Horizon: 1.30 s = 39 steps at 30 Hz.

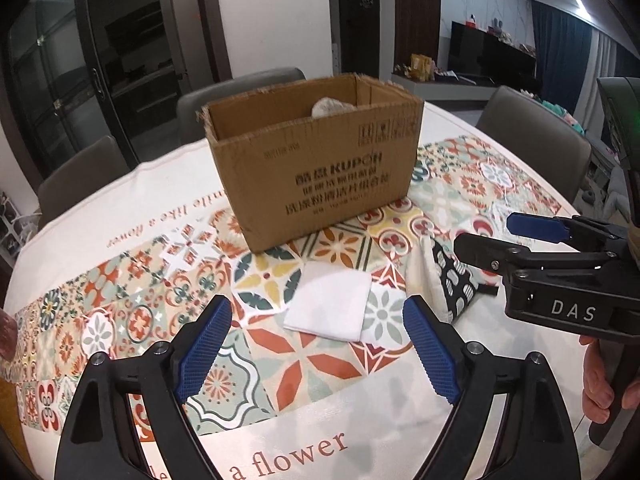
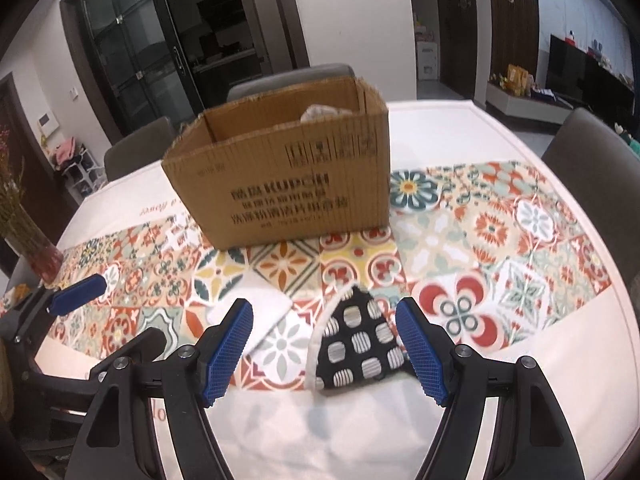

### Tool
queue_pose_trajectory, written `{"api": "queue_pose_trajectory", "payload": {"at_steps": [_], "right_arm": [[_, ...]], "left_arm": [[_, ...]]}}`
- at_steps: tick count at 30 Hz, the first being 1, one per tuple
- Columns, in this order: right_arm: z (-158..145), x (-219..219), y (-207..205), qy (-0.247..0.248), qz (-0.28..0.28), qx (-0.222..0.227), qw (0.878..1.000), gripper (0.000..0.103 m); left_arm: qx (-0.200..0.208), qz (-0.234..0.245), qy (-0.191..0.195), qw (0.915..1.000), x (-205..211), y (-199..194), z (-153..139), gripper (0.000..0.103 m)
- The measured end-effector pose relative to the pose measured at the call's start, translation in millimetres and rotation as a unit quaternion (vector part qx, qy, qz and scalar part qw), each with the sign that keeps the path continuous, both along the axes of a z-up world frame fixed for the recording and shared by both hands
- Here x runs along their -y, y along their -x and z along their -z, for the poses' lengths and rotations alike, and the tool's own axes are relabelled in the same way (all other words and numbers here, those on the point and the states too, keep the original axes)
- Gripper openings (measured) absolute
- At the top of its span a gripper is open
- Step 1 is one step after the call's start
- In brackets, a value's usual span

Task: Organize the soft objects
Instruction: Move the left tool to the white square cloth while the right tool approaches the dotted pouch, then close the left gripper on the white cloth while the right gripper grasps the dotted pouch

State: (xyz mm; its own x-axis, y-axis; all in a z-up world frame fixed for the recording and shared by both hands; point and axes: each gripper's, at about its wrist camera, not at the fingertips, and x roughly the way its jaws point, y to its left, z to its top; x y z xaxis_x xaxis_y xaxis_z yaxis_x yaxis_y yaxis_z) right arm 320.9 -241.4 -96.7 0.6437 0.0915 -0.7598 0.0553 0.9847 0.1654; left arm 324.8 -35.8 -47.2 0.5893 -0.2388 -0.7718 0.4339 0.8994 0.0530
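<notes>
An open cardboard box [image 1: 320,164] stands on the patterned tablecloth; it also shows in the right wrist view [image 2: 288,184]. A pale soft object [image 1: 328,106] lies inside it. A folded white cloth [image 1: 330,304] lies in front of the box, just beyond my open, empty left gripper [image 1: 318,344]. A black cloth with white patches [image 2: 360,344] lies between the fingers of my open, empty right gripper [image 2: 324,348]. The same black cloth [image 1: 456,280] shows in the left wrist view, with the right gripper [image 1: 486,240] above it. The white cloth [image 2: 260,300] lies left of the black one.
Grey chairs [image 1: 236,92] stand around the table. A vase with stems [image 2: 28,236] stands at the table's far left edge. The left gripper [image 2: 76,312] shows at the left of the right wrist view. Dark glass doors are behind.
</notes>
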Motion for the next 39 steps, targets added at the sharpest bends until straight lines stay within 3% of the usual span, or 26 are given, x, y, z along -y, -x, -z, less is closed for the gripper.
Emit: {"api": "queue_pose_trajectory", "payload": {"at_steps": [12,20,32,39], "right_arm": [[45.7,4.3,-17.7,0.007,0.006,-0.064,0.998,0.075],[59.0,-0.4,-28.4,0.015,0.0,-0.088,0.996,0.075],[79.1,3.7,-46.0,0.014,-0.005,-0.125,0.992,0.075],[93.6,6.7,-53.7,0.015,-0.004,-0.147,0.989,0.075]], "left_arm": [[-0.047,0.019,-0.024,0.9984,7.2,-27.8,42.8,0.088],[-0.1,0.03,-0.001,0.9946,9.9,-50.0,65.6,0.088],[-0.136,0.055,-0.022,0.989,28.5,-74.5,95.6,0.088],[-0.143,0.04,-0.044,0.9879,35.2,-83.5,111.5,0.088]]}}
